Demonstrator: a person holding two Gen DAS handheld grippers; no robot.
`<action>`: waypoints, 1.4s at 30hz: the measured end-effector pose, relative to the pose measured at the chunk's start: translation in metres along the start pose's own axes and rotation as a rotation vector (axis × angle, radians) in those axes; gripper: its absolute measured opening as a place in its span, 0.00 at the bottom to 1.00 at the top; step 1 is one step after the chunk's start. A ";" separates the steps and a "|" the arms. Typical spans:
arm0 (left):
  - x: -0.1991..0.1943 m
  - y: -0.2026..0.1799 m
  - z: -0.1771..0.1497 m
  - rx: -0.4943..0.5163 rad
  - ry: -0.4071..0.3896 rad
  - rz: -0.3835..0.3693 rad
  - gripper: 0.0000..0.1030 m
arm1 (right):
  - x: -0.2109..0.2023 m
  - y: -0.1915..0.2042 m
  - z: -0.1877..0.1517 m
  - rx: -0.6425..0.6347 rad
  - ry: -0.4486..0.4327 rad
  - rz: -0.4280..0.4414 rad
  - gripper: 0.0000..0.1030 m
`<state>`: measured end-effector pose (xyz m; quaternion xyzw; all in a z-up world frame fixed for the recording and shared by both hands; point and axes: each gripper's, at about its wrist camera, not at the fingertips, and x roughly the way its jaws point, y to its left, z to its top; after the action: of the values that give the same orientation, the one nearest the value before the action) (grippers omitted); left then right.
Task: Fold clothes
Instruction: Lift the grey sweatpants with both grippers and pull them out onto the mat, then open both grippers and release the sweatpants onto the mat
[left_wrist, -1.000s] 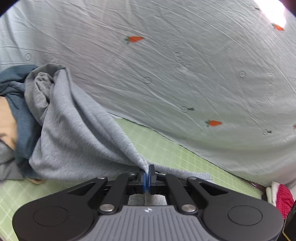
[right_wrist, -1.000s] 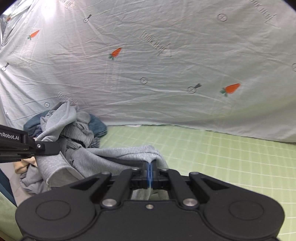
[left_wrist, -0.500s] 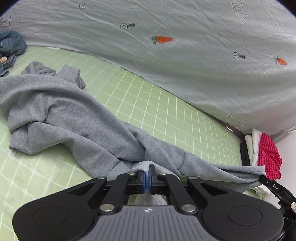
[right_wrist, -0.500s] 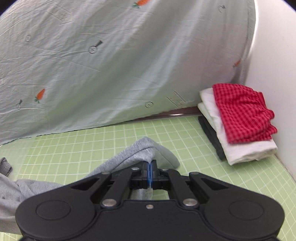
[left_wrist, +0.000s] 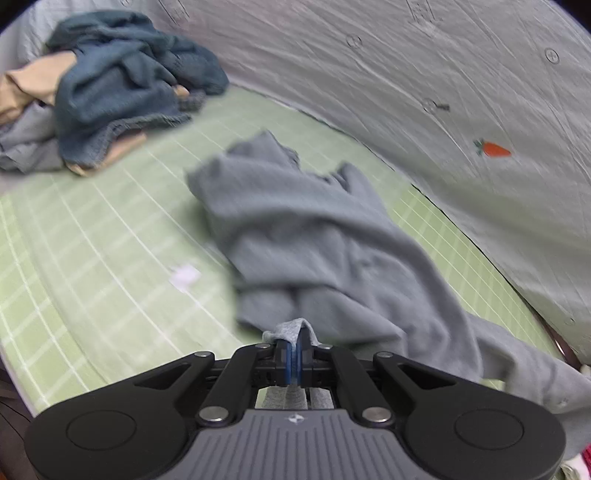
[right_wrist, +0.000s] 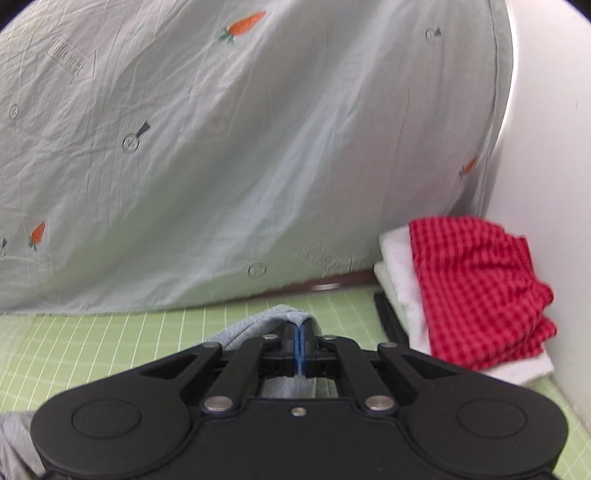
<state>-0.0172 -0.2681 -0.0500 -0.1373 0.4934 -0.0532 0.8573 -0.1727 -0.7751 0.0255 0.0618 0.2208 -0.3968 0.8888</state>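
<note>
A grey garment (left_wrist: 317, 236) lies crumpled and stretched out on the green grid mat (left_wrist: 92, 236). My left gripper (left_wrist: 293, 341) is shut on an edge of it, near the mat's front. My right gripper (right_wrist: 299, 334) is shut on another edge of the same grey garment (right_wrist: 258, 321), low over the mat (right_wrist: 110, 343), near the right end. The rest of the garment trails off to the left in the right wrist view.
A heap of unfolded clothes, dark blue on top (left_wrist: 122, 74), lies at the far left. A folded stack topped by a red checked cloth (right_wrist: 476, 288) stands at the right by the white wall. A carrot-print sheet (right_wrist: 221, 166) hangs behind the mat.
Both grippers have carried the grey garment away from the heap and spread it along the mat. The left view has swung back toward the heap. The right gripper has come closer to the folded stack.
</note>
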 end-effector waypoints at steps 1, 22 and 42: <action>-0.004 0.006 0.006 0.003 -0.015 0.028 0.02 | 0.005 -0.001 0.011 -0.012 -0.026 -0.018 0.01; 0.013 0.021 -0.024 0.104 0.097 -0.026 0.63 | -0.032 0.087 -0.149 0.225 0.457 0.176 0.70; -0.012 0.142 0.004 0.364 0.145 -0.018 0.88 | -0.141 0.270 -0.228 0.255 0.602 0.224 0.91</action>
<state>-0.0262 -0.1290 -0.0792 0.0200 0.5346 -0.1589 0.8298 -0.1356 -0.4316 -0.1341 0.3103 0.4136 -0.2853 0.8070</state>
